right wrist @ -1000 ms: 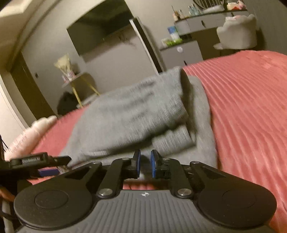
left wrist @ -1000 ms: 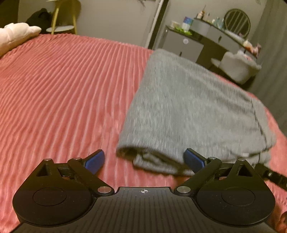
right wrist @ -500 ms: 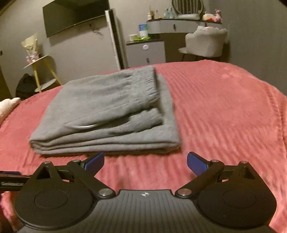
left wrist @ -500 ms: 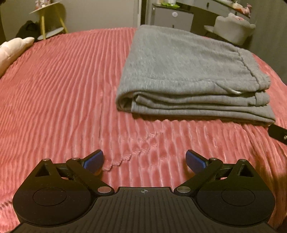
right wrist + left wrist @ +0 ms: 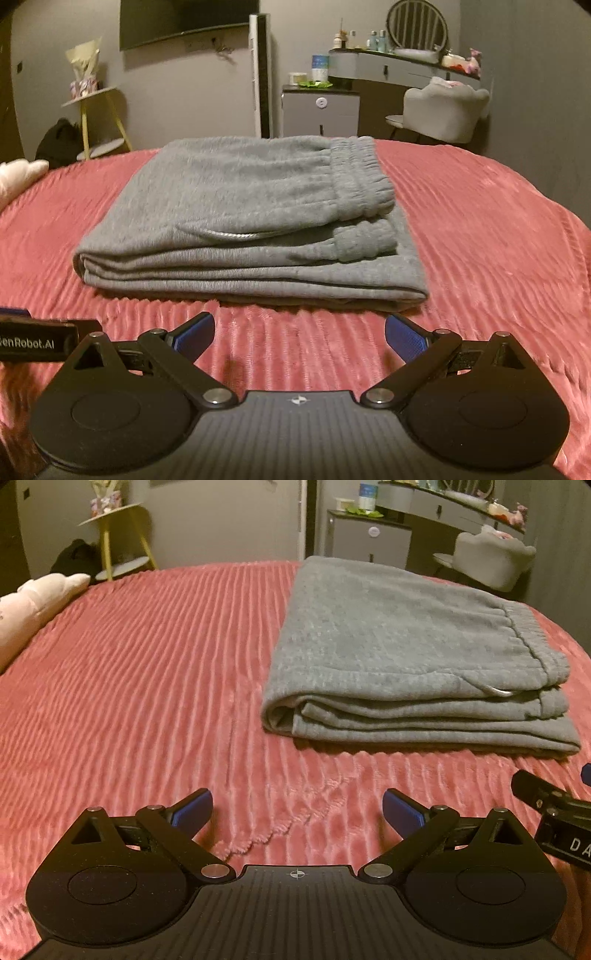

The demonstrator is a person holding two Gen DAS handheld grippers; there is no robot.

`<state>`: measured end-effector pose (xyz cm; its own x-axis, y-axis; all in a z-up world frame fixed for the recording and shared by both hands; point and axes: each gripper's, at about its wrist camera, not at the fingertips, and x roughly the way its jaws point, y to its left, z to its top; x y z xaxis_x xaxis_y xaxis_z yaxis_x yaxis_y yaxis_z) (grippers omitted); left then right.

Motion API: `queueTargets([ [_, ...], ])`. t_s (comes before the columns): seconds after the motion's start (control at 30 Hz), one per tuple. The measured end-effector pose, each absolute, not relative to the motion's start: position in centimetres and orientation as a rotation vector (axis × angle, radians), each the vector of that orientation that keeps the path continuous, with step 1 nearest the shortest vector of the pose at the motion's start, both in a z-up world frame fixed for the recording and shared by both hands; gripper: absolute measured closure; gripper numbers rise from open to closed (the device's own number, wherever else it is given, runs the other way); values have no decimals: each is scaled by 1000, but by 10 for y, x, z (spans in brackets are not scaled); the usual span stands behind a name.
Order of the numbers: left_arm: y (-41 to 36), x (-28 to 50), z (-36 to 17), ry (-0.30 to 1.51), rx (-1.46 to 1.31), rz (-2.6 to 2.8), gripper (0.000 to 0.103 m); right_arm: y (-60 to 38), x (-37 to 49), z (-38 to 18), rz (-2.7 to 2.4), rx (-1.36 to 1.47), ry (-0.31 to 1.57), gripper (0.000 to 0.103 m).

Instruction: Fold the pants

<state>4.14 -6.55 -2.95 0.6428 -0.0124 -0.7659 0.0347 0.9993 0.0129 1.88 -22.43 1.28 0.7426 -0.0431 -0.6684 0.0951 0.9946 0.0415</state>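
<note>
Grey sweatpants (image 5: 406, 638) lie folded in a flat stack on the pink ribbed bedspread (image 5: 147, 686). In the right wrist view the pants (image 5: 243, 206) lie straight ahead, with the elastic waistband on top at the right. My left gripper (image 5: 297, 810) is open and empty, back from the stack's near edge and to its left. My right gripper (image 5: 299, 334) is open and empty, just short of the stack's near edge. Each gripper's side shows at the edge of the other's view.
A pale pillow (image 5: 33, 605) lies at the bed's left edge. Beyond the bed stand a yellow side table (image 5: 96, 110), a grey cabinet (image 5: 319, 110), a dresser and a padded chair (image 5: 443, 107).
My right gripper was shut at the pants' edge one second ago; it has opened and pulled back. My left gripper has also drawn back. The pants lie still, folded.
</note>
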Motion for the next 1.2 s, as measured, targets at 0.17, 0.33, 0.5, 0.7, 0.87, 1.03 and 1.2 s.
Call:
queueTargets([
  [0.17, -67, 51, -38, 887, 20, -18, 2, -230, 27, 9, -84, 101, 742, 4],
  [0.33, -70, 56, -42, 879, 28, -24, 2, -235, 30, 6, -89, 122, 743, 4],
  [0.5, -74, 56, -43, 863, 37, -56, 2, -237, 33, 5, -101, 104, 747, 4],
  [0.7, -75, 55, -44, 868, 41, -62, 2, -238, 32, 6, -108, 108, 743, 4],
  [0.87, -74, 53, -43, 875, 38, -69, 2, -237, 31, 6, -109, 98, 743, 4],
  [1.03, -77, 50, -43, 874, 54, -80, 2, -237, 29, 8, -108, 93, 739, 4],
  [1.2, -77, 51, -43, 880, 58, -76, 2, -236, 28, 8, -113, 87, 739, 4],
])
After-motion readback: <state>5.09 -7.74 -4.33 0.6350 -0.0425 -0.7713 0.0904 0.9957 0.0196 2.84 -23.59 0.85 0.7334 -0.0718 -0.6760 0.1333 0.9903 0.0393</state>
